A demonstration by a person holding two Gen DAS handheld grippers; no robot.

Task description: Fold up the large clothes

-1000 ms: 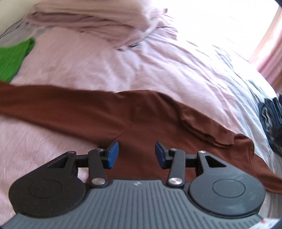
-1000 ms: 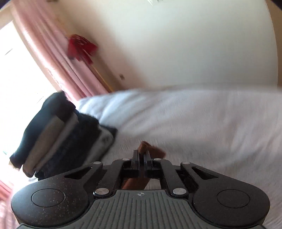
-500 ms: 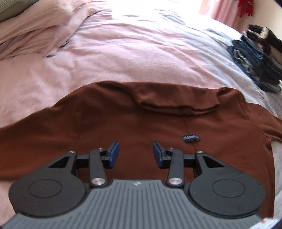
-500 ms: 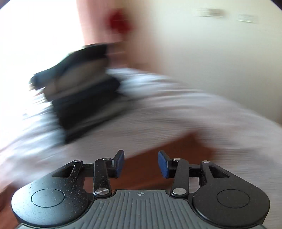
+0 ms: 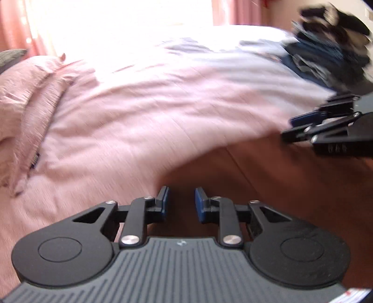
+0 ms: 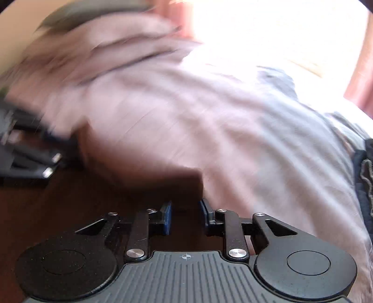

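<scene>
Pink bedding [image 5: 144,111] covers the bed under strong window light, and on it lies the brown garment [image 5: 291,186], spread flat across the near part of the cover; its far edge runs as a slanted line against the pink cloth in the left wrist view, and in the right wrist view the garment [image 6: 98,191] fills the lower left, dark and blurred. The left gripper [image 5: 180,202] hovers low over the garment near that edge, its blue-padded fingers [image 5: 164,200] apart with brown cloth showing through the gap and nothing between them. The right gripper [image 6: 185,215] hangs likewise over the garment by its corner, fingers [image 6: 167,216] spread and empty. Each gripper appears in the other's camera: the right one [image 5: 303,125] enters from the right side above the brown cloth, and the left one [image 6: 46,160] shows as a smeared dark shape at the left. Farther out, a rumpled pink pillow [image 5: 25,100] sits at the left, a stack of dark folded clothes [image 5: 331,49] rests on the far right of the bed, and pink curtains [image 5: 230,11] frame the bright window. Both views are motion-blurred.
</scene>
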